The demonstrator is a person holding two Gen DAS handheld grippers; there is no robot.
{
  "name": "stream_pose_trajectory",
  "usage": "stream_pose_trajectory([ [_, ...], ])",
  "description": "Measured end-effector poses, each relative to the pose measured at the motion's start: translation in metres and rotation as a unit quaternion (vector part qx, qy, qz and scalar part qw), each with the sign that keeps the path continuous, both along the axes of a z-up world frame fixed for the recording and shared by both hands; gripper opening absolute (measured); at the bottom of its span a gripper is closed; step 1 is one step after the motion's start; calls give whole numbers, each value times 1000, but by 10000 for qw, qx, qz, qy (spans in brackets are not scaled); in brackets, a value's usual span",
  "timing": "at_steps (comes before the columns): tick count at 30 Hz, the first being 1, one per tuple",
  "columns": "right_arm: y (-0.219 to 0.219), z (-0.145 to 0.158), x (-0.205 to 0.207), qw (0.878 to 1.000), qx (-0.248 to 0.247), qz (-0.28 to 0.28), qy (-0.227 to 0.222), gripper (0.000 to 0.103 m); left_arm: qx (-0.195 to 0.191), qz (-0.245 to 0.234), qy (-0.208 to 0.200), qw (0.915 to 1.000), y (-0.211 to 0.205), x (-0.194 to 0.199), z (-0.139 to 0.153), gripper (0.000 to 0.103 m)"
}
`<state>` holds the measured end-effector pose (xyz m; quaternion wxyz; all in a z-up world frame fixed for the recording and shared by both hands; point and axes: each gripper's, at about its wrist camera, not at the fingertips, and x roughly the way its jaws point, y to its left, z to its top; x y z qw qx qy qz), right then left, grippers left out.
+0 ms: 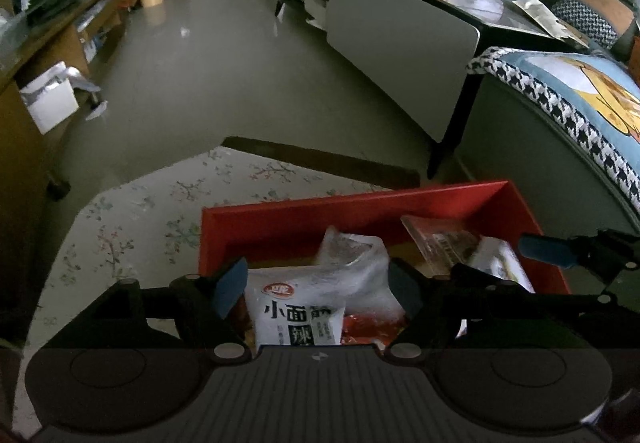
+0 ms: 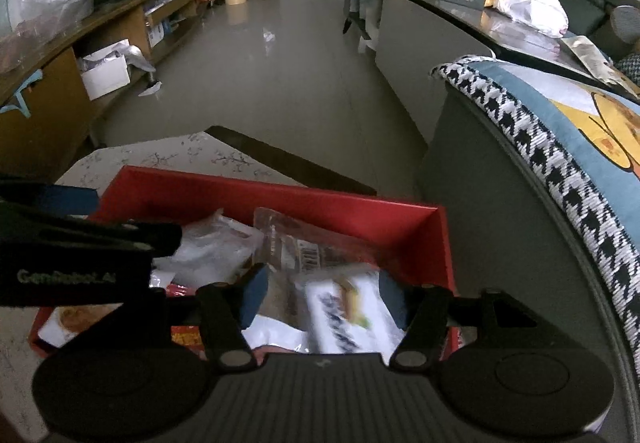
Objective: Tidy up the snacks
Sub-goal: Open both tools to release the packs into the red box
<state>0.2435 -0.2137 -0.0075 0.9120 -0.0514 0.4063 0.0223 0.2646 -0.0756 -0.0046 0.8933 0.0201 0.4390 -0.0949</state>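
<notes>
1. Left wrist view: my left gripper (image 1: pixel 316 289) sits over the near end of the red box (image 1: pixel 352 209), jaws spread, pads clear of the white snack packet (image 1: pixel 296 313) lying between them. Not gripping.
2. Same view: that packet rests in the box on a red wrapper (image 1: pixel 370 325), with a clear plastic bag (image 1: pixel 352 251) just behind it.
3. Right wrist view: my right gripper (image 2: pixel 320 293) straddles a white bar-shaped pack (image 2: pixel 348 313). The pack is blurred; the right pad looks to be at its edge, the left pad stands off. I can't tell whether it's actually pinched.
4. Behind it, a clear packet with a dark label (image 2: pixel 308 247) leans against the far wall of the box.
5. Box stands on the flower-patterned tabletop (image 1: pixel 132 227), just beside the sofa arm with its houndstooth-edged throw (image 2: pixel 560 171).
</notes>
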Motion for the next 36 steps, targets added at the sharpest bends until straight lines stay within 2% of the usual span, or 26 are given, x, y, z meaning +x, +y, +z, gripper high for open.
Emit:
stream_pose_trajectory([
  [10,-2,28,-26,9999,11,-81,-96,77,-10,206,-155,9997,16,-23,24,90],
  [17,2,47,-53,9997,-45,-113,-196,79,-30,250,-188,9995,25,-48,30,93],
  [20,3,52,-64,9996,-34,-152,-245,84,-31,248,-236,9994,29,-58,34,95],
  [36,12,69,-126,9987,-31,-242,-446,88,-170,26,-465,9988,37,-111,50,103],
])
